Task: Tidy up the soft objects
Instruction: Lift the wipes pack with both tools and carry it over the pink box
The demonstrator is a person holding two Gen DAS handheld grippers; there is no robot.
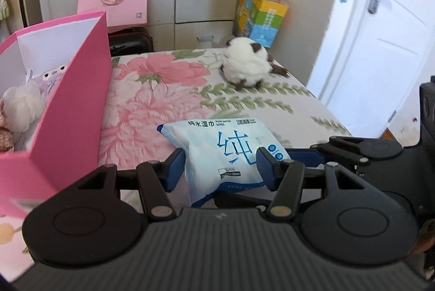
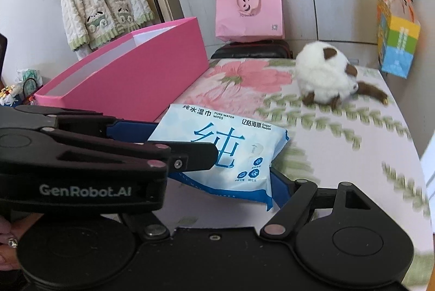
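**Wipes pack lifted, pink box waiting**

Left claw is pinching the wipes pack across its lower half, blue pads pressing in on both sides so the film is puckering between them. In this left wrist view the pack is riding clear of the floral sheet, front and centre, with the open pink box standing just to its left. Inside the box a few soft toys are already lying. A white and brown plush is sitting well apart, near the far edge of the bed. The right claw is reaching in from the right, one blue pad lying beside the pack's corner.

From the right wrist view, the right claw is standing spread around the same pack; its right pad is showing beside the pack's lower edge, while the left claw's arm is hiding the other pad. I cannot tell if either pad is touching.

By my reading, the carry to the box is under way. Next move calls for swinging the pack over the box wall, lowering it inside, then letting go. The plush looks like the item after that.
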